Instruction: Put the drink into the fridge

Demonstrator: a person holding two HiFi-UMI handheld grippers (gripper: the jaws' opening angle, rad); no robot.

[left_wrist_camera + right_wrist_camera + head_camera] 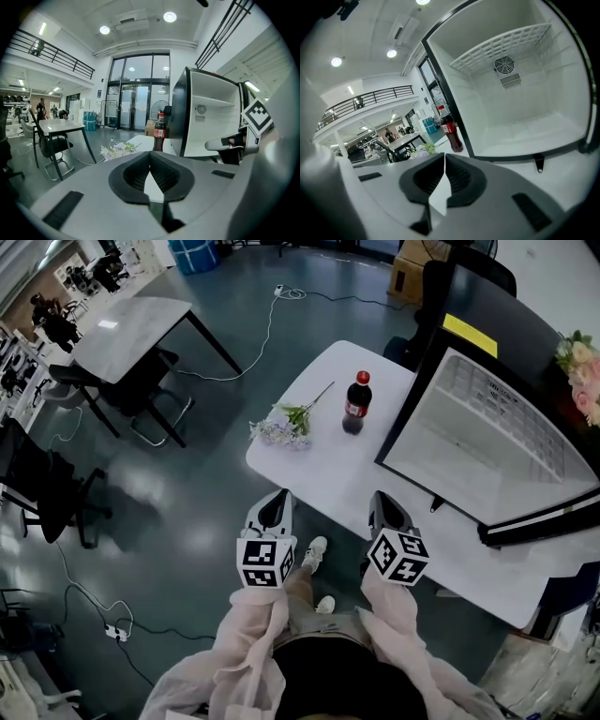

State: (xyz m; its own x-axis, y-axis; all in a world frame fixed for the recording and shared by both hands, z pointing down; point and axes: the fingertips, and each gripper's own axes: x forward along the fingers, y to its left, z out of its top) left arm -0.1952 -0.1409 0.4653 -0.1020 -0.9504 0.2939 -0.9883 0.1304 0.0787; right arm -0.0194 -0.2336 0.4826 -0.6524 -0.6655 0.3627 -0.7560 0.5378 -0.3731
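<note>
A dark cola bottle (356,403) with a red cap and red label stands upright on the white table (328,474), just left of the open fridge (487,442). The bottle (160,132) shows ahead in the left gripper view and the bottle (450,129) stands beside the fridge's frame in the right gripper view. The fridge (511,93) is white inside, with a wire shelf, and holds nothing. My left gripper (277,507) and right gripper (386,512) hover side by side over the table's near edge, well short of the bottle. Both are shut on nothing.
A bunch of pale flowers (286,426) lies on the table left of the bottle. The fridge's open door (539,521) juts toward me on the right. Another table (131,329) with chairs stands to the far left. Cables (103,615) trail over the floor.
</note>
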